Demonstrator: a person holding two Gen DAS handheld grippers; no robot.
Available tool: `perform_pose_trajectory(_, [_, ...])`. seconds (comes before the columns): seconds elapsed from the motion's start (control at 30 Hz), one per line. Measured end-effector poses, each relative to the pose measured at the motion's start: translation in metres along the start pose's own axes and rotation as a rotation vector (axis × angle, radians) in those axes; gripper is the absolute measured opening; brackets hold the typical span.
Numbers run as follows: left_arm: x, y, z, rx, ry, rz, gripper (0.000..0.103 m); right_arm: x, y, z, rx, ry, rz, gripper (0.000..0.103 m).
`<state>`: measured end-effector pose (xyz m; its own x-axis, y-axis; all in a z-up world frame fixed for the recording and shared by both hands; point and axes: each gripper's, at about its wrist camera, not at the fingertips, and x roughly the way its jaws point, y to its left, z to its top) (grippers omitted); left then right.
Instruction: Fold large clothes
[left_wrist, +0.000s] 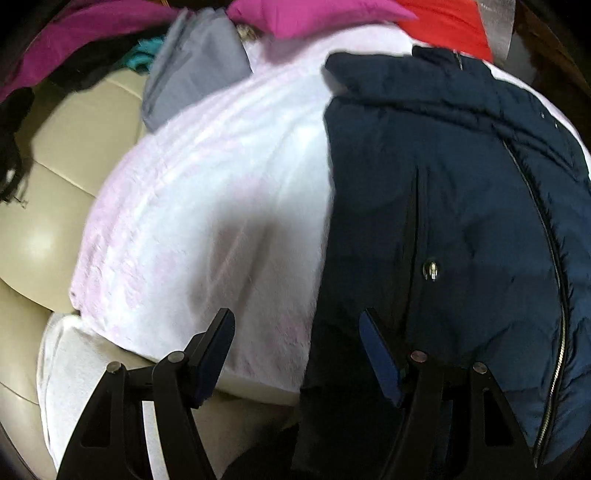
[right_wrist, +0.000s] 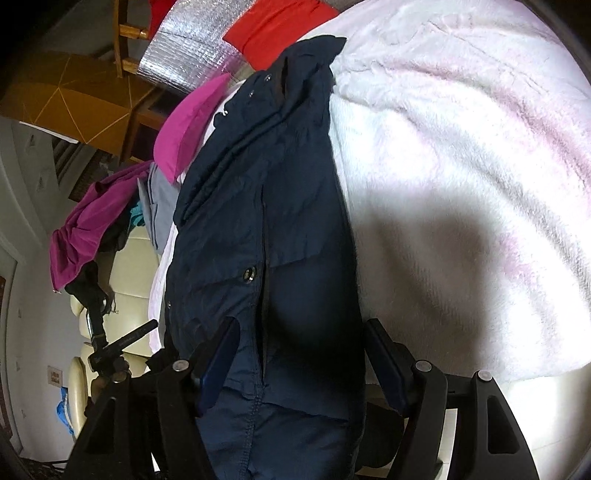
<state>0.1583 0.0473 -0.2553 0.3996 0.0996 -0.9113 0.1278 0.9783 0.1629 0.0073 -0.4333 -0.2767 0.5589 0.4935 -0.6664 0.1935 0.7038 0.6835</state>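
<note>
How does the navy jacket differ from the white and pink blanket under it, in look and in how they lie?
The navy jacket is dark, smooth and creased, with a zip and snap buttons; the fluffy blanket is pale white and pink, with no fastenings. The jacket lies as a narrow strip on top; the blanket spreads wide beneath it, over the cream sofa. Both are large, soft textiles and lie unfolded.
</note>
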Motion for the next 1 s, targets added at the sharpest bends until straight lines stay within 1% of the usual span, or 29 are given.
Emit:
perform_pose_trajectory(0.07, [0.007,0.005,0.0,-0.027,0.05,-0.049,0.071,0.0,-0.002,0.0,0.006,0.005,0.005,0.073])
perform_pose_trajectory(0.13, [0.012,0.01,0.0,-0.053,0.076,-0.085,0.071,-0.001,-0.003,-0.002,0.009,0.013,0.007,0.073])
perform_pose_trajectory(0.23, [0.016,0.017,-0.002,-0.084,0.116,-0.118,0.071,-0.002,-0.005,-0.006,0.009,0.03,0.011,0.073])
perform_pose_trajectory(0.4, [0.026,0.025,-0.008,-0.119,0.18,-0.229,0.071,0.001,-0.006,-0.018,0.01,0.06,0.03,0.073])
perform_pose_trajectory(0.43, [0.029,0.025,-0.009,-0.116,0.197,-0.24,0.071,0.003,-0.005,-0.018,0.011,0.064,0.032,0.073])
perform_pose_trajectory(0.53, [0.034,0.029,-0.012,-0.126,0.217,-0.233,0.071,0.006,-0.001,-0.023,0.0,0.062,0.022,0.072])
perform_pose_trajectory(0.7, [0.035,0.055,-0.017,-0.203,0.226,-0.282,0.07,0.004,-0.001,-0.022,0.002,0.058,0.027,0.071])
perform_pose_trajectory(0.83, [0.044,0.068,-0.022,-0.224,0.289,-0.325,0.07,0.007,0.0,-0.023,0.012,0.057,0.028,0.071])
perform_pose_trajectory(0.9, [0.053,0.071,-0.024,-0.24,0.344,-0.372,0.07,0.007,0.001,-0.025,0.016,0.054,0.029,0.071])
perform_pose_trajectory(1.0, [0.064,0.072,-0.027,-0.237,0.391,-0.436,0.07,0.007,0.002,-0.025,0.022,0.055,0.029,0.071])
